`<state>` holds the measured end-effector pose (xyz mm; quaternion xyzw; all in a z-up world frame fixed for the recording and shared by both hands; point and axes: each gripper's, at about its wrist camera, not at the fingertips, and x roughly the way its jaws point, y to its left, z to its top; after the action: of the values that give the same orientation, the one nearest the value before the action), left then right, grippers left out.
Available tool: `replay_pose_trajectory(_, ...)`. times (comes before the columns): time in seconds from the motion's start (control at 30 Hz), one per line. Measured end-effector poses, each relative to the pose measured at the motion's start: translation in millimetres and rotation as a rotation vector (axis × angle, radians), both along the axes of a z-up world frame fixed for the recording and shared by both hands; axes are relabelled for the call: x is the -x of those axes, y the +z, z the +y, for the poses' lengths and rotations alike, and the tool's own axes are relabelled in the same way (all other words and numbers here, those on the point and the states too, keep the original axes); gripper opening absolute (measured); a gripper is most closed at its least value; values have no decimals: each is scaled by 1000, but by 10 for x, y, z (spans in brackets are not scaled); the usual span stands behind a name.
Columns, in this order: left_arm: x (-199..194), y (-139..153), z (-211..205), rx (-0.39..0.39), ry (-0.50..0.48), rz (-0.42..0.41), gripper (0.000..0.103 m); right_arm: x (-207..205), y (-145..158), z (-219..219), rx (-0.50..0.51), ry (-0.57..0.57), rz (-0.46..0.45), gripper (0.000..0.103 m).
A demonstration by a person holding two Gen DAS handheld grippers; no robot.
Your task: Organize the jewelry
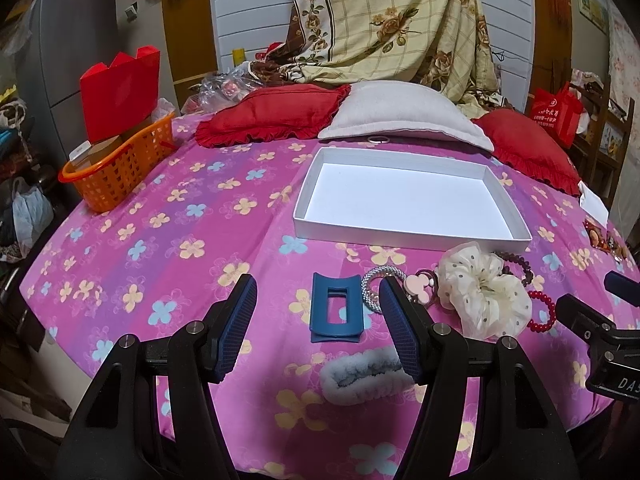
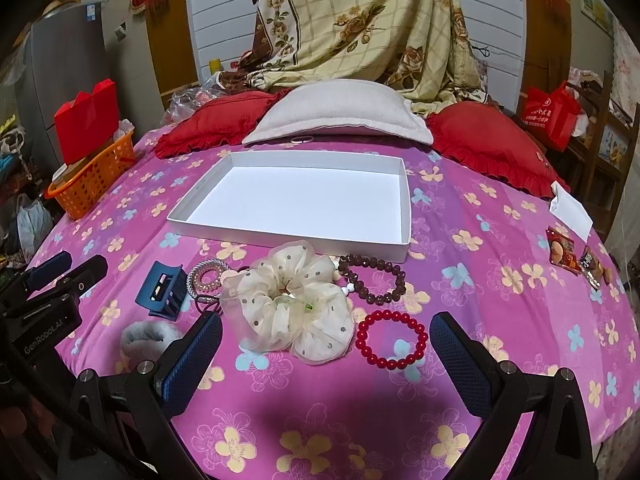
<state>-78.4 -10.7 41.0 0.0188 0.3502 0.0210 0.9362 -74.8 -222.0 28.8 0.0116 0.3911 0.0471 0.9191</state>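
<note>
- The left gripper (image 1: 318, 320) is hanging released over the bedspread (image 1: 160, 248), jaws wide and holding nothing, with the blue clip (image 1: 335, 309) lying between its fingers. The clip is sitting arched and hollow, so closing on its curved back is risking a squirt sideways or a spring-open of the clip.
- The silver band (image 1: 374, 288) is lying just beside the clip and against the inner side of one finger; a careless close is likely catching both, or dragging the band along.
- The grey scrunchie (image 1: 360, 376) is lying near the left fingers' base, where a low approach is likely nudging it toward the bed edge.
- The right gripper (image 2: 326, 344) is also standing released and empty, straddling the cream scrunchie (image 2: 288, 308) and the red bracelet (image 2: 392, 340). These two are touching, so a grab at one is probably snagging the other.
- The brown bracelet (image 2: 372, 280) is lying just behind, with its white beads seemingly against the cream scrunchie's frill; lifting the scrunchie is risking pulling it too.
- Beads are rolling easily under flat pads, and the soft bedding is giving way under pressure, so a pinch is likely slipping.
- The white tray (image 2: 404, 244) is waiting empty just beyond the pile; its low near wall is risking a catch on anything carried in too low.
- The two grippers are working near each other, so a collision is possible.
</note>
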Motion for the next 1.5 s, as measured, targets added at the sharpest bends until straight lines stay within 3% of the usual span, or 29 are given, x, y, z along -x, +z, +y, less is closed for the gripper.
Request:
replay_pose_trajectory(1.1, -17, -4, 16, 25, -16, 20, 64, -14, -20, 0, 5, 12, 16, 103)
replay_pose_trajectory(1.5, 85, -213, 251, 131, -207, 190, 64, -206, -283, 58, -57, 142, 70, 103)
